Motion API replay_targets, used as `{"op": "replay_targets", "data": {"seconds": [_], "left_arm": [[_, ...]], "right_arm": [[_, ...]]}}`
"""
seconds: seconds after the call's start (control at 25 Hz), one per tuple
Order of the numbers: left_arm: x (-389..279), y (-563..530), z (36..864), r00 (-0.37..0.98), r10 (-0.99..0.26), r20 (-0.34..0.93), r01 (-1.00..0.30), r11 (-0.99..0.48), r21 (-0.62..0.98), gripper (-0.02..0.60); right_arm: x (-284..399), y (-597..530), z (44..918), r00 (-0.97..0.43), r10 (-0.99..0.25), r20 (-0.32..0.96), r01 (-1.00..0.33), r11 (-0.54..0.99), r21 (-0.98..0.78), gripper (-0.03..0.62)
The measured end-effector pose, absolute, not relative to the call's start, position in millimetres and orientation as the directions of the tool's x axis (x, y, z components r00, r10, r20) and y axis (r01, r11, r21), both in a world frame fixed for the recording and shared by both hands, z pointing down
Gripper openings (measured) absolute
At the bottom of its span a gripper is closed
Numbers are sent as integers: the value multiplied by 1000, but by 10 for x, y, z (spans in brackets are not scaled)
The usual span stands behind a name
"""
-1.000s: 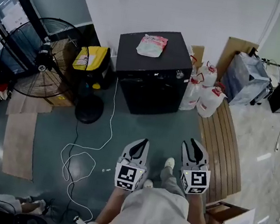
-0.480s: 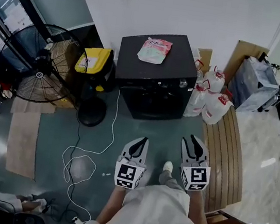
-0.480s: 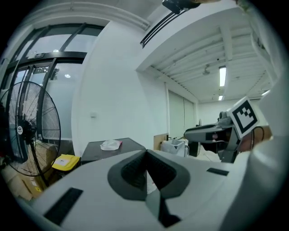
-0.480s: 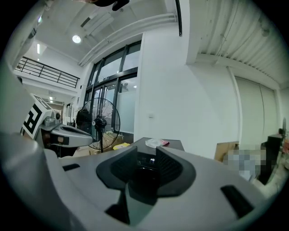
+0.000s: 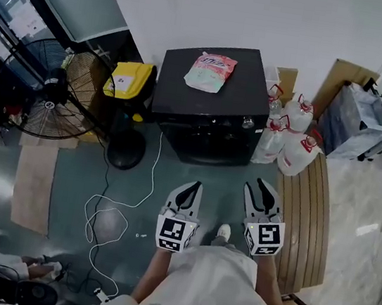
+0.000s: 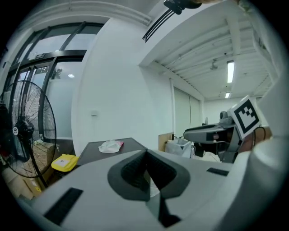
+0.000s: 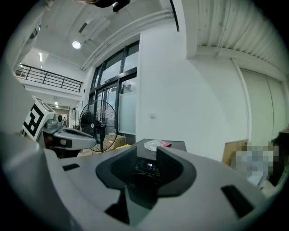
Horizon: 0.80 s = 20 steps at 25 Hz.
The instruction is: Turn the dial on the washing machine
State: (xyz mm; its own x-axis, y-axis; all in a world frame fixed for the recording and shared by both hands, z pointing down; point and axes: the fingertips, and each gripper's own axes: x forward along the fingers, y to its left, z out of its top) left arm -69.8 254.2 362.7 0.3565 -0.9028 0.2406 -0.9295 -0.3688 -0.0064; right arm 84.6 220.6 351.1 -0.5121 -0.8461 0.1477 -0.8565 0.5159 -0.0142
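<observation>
White wall [image 5: 282,16] backs washing machine [image 5: 206,97]; only head view shows its dial [image 5: 248,123].

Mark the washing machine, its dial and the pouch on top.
washing machine [image 5: 176,96], head view, bare part of the top panel
dial [image 5: 248,123], head view, face of the knob
pouch [image 5: 211,72], head view, middle of the bag

a black, boxy washing machine [image 5: 244,85] stands against the wall, its small silver dial [image 5: 247,123] at the front panel's right end.
</observation>
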Motion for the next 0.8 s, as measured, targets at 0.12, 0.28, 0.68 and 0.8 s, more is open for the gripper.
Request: {"op": "replay_targets", "data": {"seconds": [0.12,0.28,0.68,0.8], "left_arm": [[-613,2377,3652,340,-906,252,-935,-354,-9,12],[-518,2194,3644,326,-910,257,-940,-340,-11,13],[-522,1782,3792,304,-908,290,-946,-323,-22,13],[-566,1631,3837,308,-906,290,-945,-327,-18,12]], "right_arm": [[948,2008,3520,-524,-839,148,-850,527,-22,140],[1033,1767,3544,-535,-832,150,-843,537,-30,140],[966,1286,3674,-558,-813,165,-828,559,-43,141],[919,1160,3735,-553,-814,175,-830,556,-40,143]]}}
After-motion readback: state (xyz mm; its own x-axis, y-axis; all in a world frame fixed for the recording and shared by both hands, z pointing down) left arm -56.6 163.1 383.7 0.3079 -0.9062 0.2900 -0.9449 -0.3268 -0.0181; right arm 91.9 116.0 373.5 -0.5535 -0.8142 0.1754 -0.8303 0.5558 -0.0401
